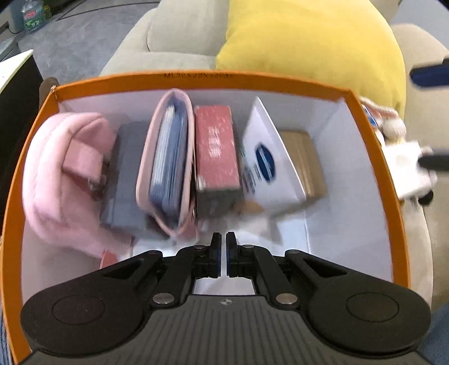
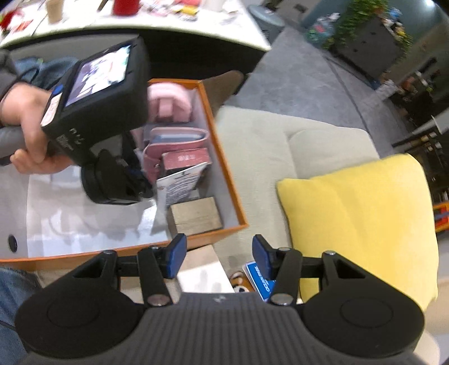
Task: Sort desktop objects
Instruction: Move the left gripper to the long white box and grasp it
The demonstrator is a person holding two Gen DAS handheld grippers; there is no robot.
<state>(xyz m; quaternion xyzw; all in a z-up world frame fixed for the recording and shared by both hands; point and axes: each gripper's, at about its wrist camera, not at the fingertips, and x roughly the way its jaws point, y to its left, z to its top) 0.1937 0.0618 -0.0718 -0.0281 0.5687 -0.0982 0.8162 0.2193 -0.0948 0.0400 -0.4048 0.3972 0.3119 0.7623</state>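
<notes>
An orange box (image 1: 196,80) with a white inside holds a fluffy pink pouch (image 1: 64,174), a grey box (image 1: 125,179), a pink case with a blue notebook (image 1: 168,157), a red box (image 1: 216,146), a white and blue carton (image 1: 266,160) and a wooden block (image 1: 304,162). My left gripper (image 1: 223,238) is shut and empty, above the box's near part. My right gripper (image 2: 217,250) is open and empty, outside the box (image 2: 224,157) over a white box (image 2: 202,272) and a blue card (image 2: 259,278) on the sofa.
A yellow cushion (image 2: 362,219) lies on the beige sofa (image 2: 258,140) to the right of the box. A white table (image 2: 140,19) with several small items stands beyond. Grey carpet (image 2: 294,73) lies around.
</notes>
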